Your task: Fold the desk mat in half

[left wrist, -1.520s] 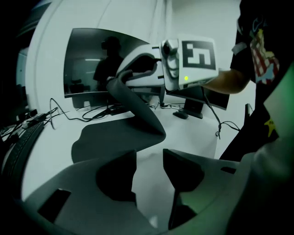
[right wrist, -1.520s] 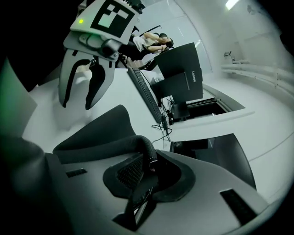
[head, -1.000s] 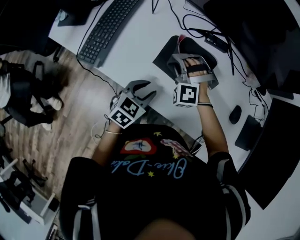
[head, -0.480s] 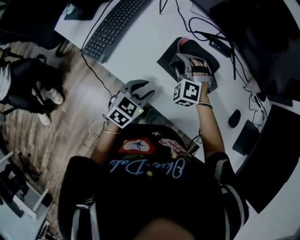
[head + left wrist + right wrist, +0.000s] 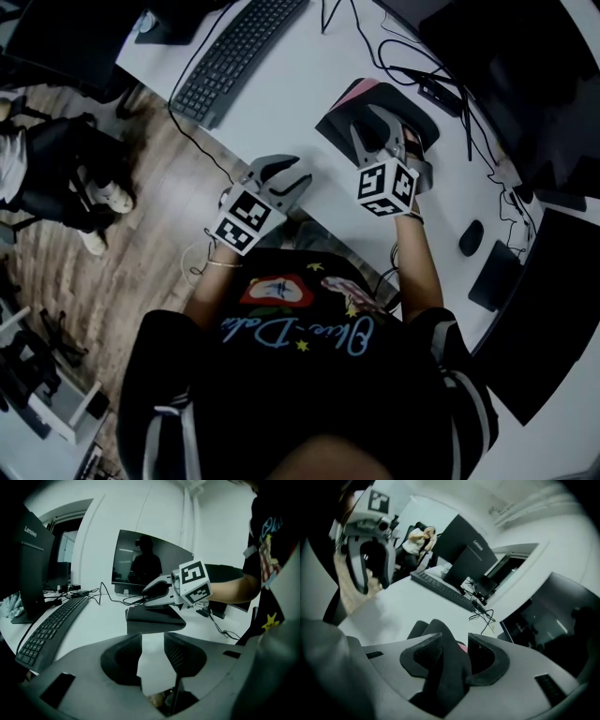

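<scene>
Head view: the right gripper point(image 5: 377, 124) sits on the desk mat point(image 5: 336, 120), a dark doubled slab on the white worktop point(image 5: 281, 84), with a pink strip of underside showing just beyond its jaws. Since a second ago its marker cube has rolled round. The left gripper point(image 5: 292, 174) hangs at the worktop's near edge, well apart from the mat.

Left gripper view: its jaws stand moderately apart over bare worktop, with the mat lying ahead of them.

Right gripper view: these jaws have just been opening. A ridge of mat stands between them, with a pink sliver beside one pad. I judge this a release, with the fold laid.
</scene>
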The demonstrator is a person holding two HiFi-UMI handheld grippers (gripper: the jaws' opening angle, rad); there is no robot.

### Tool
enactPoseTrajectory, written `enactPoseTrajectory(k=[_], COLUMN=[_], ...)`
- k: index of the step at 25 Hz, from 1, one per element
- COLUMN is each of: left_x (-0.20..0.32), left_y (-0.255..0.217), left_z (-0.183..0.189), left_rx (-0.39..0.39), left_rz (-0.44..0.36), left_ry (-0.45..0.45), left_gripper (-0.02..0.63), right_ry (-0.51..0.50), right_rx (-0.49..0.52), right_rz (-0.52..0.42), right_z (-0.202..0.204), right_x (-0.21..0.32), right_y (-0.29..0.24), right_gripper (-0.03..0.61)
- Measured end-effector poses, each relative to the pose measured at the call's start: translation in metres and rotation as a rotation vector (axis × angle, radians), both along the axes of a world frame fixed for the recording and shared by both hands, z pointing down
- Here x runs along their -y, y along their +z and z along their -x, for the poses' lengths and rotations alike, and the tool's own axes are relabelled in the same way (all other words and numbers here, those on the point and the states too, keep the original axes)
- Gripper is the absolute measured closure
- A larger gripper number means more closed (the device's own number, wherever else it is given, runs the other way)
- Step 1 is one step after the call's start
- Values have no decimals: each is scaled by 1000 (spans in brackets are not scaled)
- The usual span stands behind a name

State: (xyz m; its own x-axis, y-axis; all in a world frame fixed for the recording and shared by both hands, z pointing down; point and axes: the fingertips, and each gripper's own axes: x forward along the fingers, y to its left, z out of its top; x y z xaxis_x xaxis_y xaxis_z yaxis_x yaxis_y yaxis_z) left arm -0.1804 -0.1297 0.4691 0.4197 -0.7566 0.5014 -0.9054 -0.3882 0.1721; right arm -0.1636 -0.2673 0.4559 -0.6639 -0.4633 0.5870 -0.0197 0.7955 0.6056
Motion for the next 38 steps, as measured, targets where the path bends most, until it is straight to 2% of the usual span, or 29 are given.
enactPoseTrajectory(k=[5, 7, 9, 12, 16, 18, 21, 25, 29, 38], left_x=[11, 16, 22, 34, 43, 48, 51, 57, 60, 63], left_y=[-26, -38, -53, -82, -110, -123, -141, -155, -158, -159], left_z=[5, 12, 19, 28, 26, 26, 27, 15, 1, -1], left_rx=[-73, -77, -84, -120, -203, -217, -223, -235, -226, -224], left_rz=[-64, -91, -130, -206, -270, -305, -355, -383, -389, -384], left_ry=[-7, -6, -5, -25, 13, 44, 58, 109, 159, 172], left_gripper=[477, 480, 494, 518, 544, 573, 591, 594, 595, 595], right_ry=[189, 251, 300, 352, 404, 424, 437, 447, 450, 450], right_rx=[327, 432, 520, 617, 753, 806, 823, 827, 811, 754], right_rz=[333, 426, 470, 486, 501, 510, 497, 472, 428, 340], right_z=[-18, -27, -38, -54, -70, -76, -82, -88, -91, -92], right_x=[-7, -10, -12, -16, -26, -31, -37, -40, -43, -43], right_y=[-31, -43, -55, -75, -102, -111, -121, -129, -134, -133], right_gripper=[439, 475, 516, 560, 575, 577, 578, 578, 578, 578])
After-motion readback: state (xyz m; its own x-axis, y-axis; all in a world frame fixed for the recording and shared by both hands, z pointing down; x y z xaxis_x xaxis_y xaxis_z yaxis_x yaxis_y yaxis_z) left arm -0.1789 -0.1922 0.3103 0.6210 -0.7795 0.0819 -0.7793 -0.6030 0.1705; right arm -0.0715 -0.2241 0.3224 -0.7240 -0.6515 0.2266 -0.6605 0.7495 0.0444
